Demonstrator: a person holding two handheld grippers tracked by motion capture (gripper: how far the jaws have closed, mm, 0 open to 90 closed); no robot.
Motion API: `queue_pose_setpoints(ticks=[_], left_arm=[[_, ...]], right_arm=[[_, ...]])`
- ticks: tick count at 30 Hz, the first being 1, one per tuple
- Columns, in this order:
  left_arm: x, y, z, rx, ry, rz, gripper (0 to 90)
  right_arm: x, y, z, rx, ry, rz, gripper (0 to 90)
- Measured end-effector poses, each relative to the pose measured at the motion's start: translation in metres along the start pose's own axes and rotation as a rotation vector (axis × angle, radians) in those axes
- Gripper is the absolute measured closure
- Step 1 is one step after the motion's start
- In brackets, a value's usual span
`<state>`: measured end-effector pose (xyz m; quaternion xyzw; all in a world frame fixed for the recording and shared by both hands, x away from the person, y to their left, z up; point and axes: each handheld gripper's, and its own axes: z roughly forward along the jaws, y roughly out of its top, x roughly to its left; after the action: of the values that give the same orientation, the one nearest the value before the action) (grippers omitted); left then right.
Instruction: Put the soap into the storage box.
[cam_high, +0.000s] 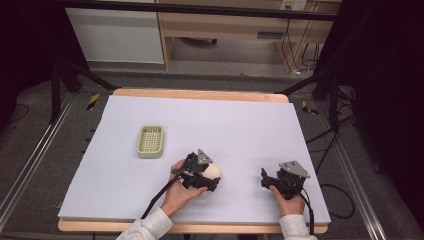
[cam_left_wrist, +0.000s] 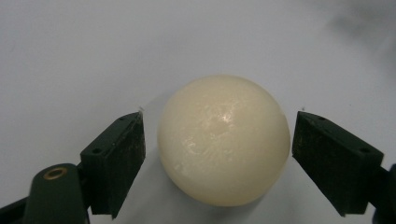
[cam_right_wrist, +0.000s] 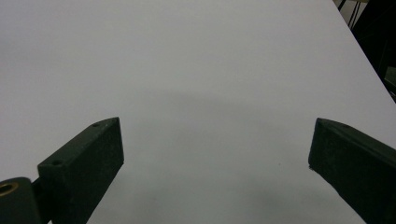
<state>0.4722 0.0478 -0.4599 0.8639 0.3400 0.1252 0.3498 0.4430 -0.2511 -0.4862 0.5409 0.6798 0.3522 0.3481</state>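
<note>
Left gripper (cam_left_wrist: 218, 154) spread around cream ball (cam_left_wrist: 224, 140) on table (cam_high: 240, 125), pads clear of it. Right gripper (cam_right_wrist: 215, 168) spread, nothing between, near right. Green basket (cam_high: 151, 141) far left.

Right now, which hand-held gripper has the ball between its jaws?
The left hand-held gripper: the cream ball sits between its open jaws. The right hand-held gripper has bare table.

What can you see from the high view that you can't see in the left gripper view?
High view: the green basket, the right gripper with jaws open over nothing, the person's hands and sleeves, and the table's wooden edge.

Left gripper view: a narrow gap between each black pad and the soap's sides, and the glossy spot on top.

Both: the cream round soap lying on the pale table cover, between the left gripper's open jaws.
</note>
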Motion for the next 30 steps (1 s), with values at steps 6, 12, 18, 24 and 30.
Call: queue_pose_setpoints(ticks=[6, 12, 18, 24, 30], left_arm=[[-0.002, 0.000, 0.008, 0.022, -0.001, -0.003, 18.0], [-0.003, 0.000, 0.011, 0.033, 0.000, -0.001, 20.6], [-0.003, -0.001, 0.013, 0.033, 0.007, -0.010, 23.6], [-0.002, -0.001, 0.013, 0.034, 0.009, -0.011, 23.8], [-0.002, -0.001, 0.013, 0.033, 0.010, -0.016, 23.9]], right_arm=[[0.000, 0.000, 0.000, 0.000, 0.002, -0.002, 3.8], [0.000, 0.000, 0.000, 0.003, 0.005, 0.001, 3.7], [0.000, 0.000, 0.000, 0.005, 0.007, 0.002, 3.8], [0.001, 0.000, 0.000, 0.006, 0.005, 0.000, 3.8], [0.001, 0.000, 0.000, 0.007, 0.006, 0.001, 3.8]])
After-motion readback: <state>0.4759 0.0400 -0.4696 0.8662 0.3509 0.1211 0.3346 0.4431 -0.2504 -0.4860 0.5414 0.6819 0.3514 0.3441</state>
